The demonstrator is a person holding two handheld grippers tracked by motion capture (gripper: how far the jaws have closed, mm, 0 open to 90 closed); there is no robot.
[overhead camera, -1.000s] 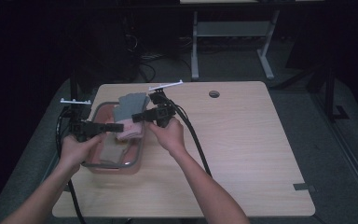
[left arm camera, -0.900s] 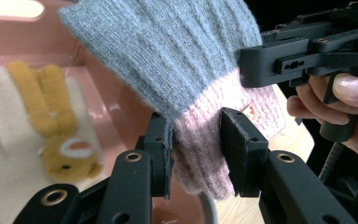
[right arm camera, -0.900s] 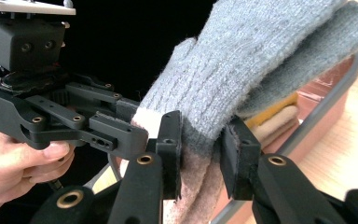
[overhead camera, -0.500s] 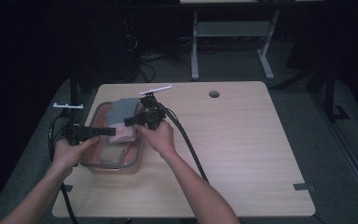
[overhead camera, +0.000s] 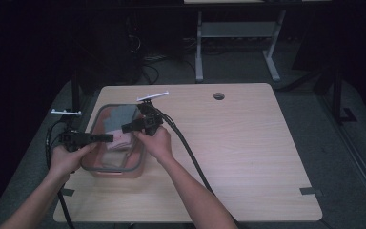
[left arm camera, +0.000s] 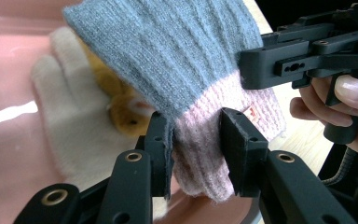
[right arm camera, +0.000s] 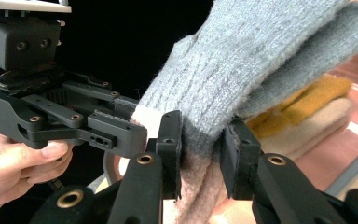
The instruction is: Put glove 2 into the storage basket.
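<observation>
Gloves going into the bin, looks like. Both grippers are clamped on the same grey-and-pink knit glove [left arm camera: 200,88]: the left gripper [left arm camera: 196,144] pinches its pink cuff, and the right gripper [right arm camera: 200,149] grips it where grey meets pink, jaws narrowed onto the fabric in both cases. Compared with a second ago, the hands have slid toward the lower left of the high view and sunk a bit, so the glove now hangs over the middle of the pink bin [overhead camera: 138,169] instead of its far end. Inside already sit a white glove [left arm camera: 70,121] and a yellow one [left arm camera: 121,109]. So it's probably close to the drop: lower a touch more, open both, done.
</observation>
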